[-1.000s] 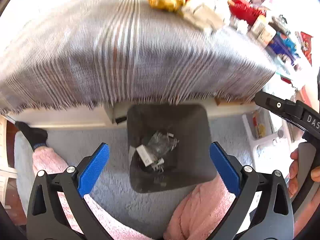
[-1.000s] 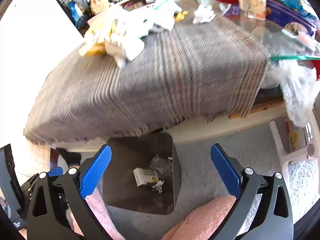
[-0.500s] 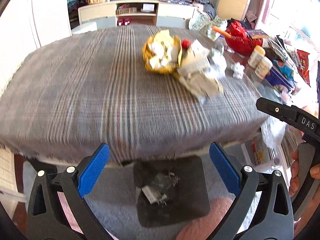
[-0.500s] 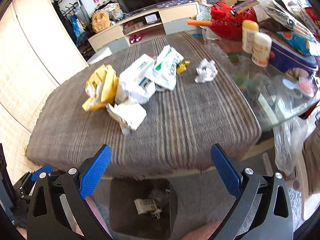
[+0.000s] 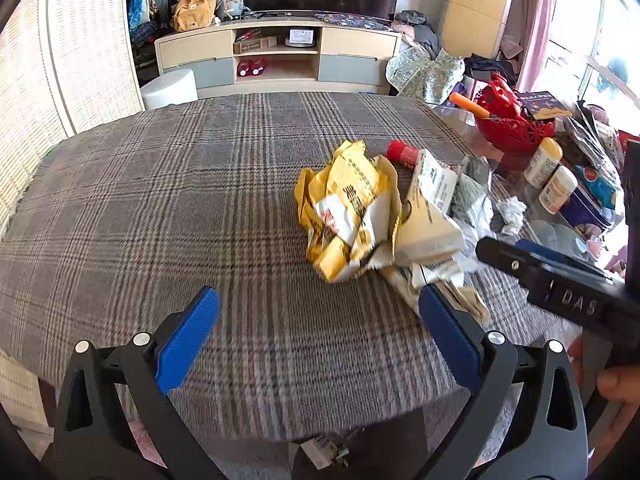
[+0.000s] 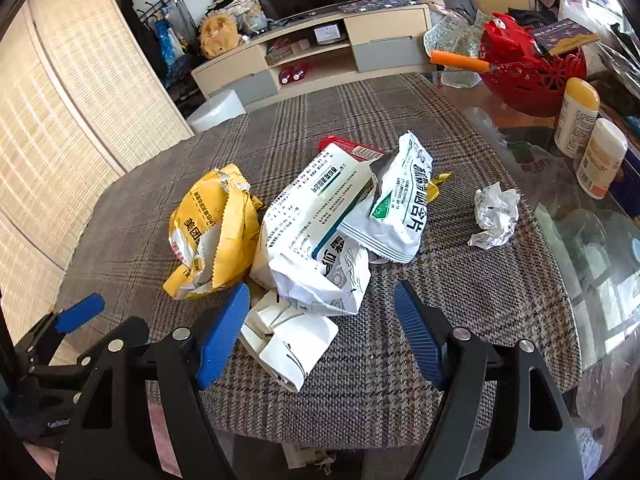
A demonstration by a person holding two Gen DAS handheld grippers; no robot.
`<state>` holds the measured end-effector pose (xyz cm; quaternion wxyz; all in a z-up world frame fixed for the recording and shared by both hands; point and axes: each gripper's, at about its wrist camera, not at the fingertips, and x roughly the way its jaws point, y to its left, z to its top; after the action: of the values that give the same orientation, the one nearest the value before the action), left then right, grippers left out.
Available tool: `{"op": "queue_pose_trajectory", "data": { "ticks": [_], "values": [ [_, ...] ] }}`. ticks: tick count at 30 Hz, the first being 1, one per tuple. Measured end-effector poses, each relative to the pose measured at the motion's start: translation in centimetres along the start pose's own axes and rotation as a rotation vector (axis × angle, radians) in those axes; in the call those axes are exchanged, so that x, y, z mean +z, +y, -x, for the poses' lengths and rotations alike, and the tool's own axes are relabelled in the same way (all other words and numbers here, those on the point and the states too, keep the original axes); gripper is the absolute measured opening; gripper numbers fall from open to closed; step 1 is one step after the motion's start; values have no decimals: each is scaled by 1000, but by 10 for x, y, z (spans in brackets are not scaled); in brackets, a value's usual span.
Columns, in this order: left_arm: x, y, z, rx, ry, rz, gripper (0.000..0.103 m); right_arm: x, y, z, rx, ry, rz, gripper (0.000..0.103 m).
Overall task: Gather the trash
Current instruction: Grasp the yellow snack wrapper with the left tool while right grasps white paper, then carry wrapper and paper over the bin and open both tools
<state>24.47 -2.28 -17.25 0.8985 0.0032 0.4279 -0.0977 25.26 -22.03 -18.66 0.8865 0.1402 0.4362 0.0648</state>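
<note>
Plaid cloth (image 6: 460,292) | wrapper pile (image 6: 312,232) before right claw (image 6: 322,330) | paper ball (image 6: 496,216) apart

Half-seen things around the desk (image 5: 160,208)

Below the desk edge, only a scrap of trash (image 5: 324,449) shows. The red tube (image 6: 352,149) lies mostly behind the white bags (image 6: 320,216); their small print is unreadable.
</note>
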Motion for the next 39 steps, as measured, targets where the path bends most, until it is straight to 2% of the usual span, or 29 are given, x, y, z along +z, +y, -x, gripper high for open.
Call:
{"op": "queue_pose_trajectory", "data": {
  "ticks": [5, 7, 8, 10, 13, 15, 19, 25, 27, 33, 39],
  "values": [
    [14, -3, -31, -20, 28, -10, 94, 3, 2, -19, 8, 25, 20, 61],
    [16, -4, -42, -30, 43, -10, 92, 2, -2, -24, 17, 34, 17, 47],
    [16, -5, -47, -38, 52, -11, 88, 2, -4, -25, 24, 37, 13, 44],
    [16, -5, -57, -50, 76, -7, 80, 2, -8, -28, 32, 39, 14, 32],
    [17, -5, -66, -82, 92, -1, 66, 0, -13, -29, 51, 35, 11, 24],
    [17, -6, -69, -94, 87, -11, 54, 0, -15, -28, 45, 26, 17, 23],
    [17, -8, -76, -94, 105, -27, 49, -2, -21, -25, 43, 16, 8, 22],
    [11, -8, -89, -127, 135, -17, 32, -10, -26, -23, 35, 32, 10, 20],
    [11, -11, -89, -131, 134, -27, 19, -12, -29, -21, 33, 28, 7, 20],
    [9, -13, -78, -145, 116, -23, 12, -15, -29, -3, 39, -8, 5, 20],
    [2, -10, -39, -129, 60, -19, 12, -18, -16, 27, 45, -49, 31, 19]
  ]
}}
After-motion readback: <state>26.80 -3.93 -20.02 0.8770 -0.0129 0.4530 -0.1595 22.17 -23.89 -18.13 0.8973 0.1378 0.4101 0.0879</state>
